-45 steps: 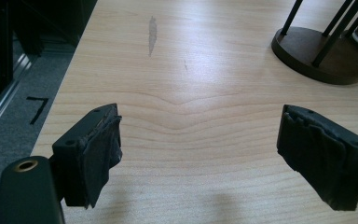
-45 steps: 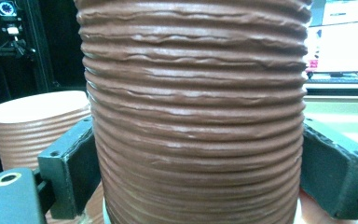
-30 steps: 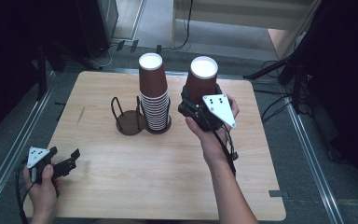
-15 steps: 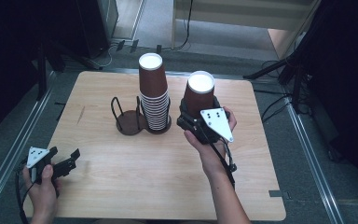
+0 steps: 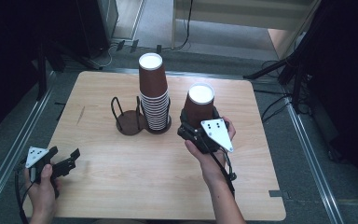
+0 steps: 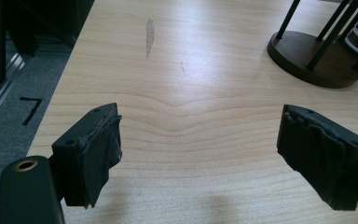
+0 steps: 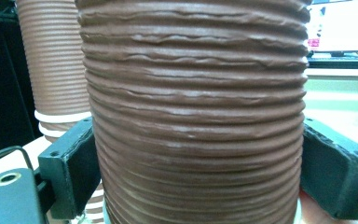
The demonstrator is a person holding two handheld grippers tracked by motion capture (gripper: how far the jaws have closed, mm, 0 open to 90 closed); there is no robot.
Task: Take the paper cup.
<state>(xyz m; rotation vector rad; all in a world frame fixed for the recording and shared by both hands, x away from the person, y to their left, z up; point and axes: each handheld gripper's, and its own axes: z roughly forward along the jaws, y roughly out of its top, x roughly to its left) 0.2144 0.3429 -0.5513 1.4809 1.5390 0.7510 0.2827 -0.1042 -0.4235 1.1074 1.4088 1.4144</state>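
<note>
The right gripper [image 5: 200,122] pinches a single brown ribbed paper cup [image 5: 199,108], one jaw pressed on each side of its lower wall; in the right gripper view the cup [image 7: 196,116] fills the gap between the two black pads, and its ridges look slightly crumpled near the top. The cup is upside down, its white bottom facing up, so nothing can be seen inside it. It sits right of centre on the wooden table [image 5: 121,186], with the person's right hand [image 5: 212,156] behind the gripper on the near side. Whether the cup's rim touches the table cannot be told.

The left gripper [image 5: 65,163] is at the near left corner of the table, its jaws spread wide with nothing between them; the left gripper view shows bare wood between the two pads [image 6: 98,149]. The left hand [image 5: 42,186] grips it from the near side.

Just left of the held cup, and a little farther away, stands a tall stack of upside-down brown cups [image 5: 154,100] with white rims showing at its lower part. The stack stands in the right ring of a dark wire cup holder [image 5: 130,122]; the holder's left ring, with its round dark base, holds no cup. The held cup stands apart from the stack, beside it.
</note>
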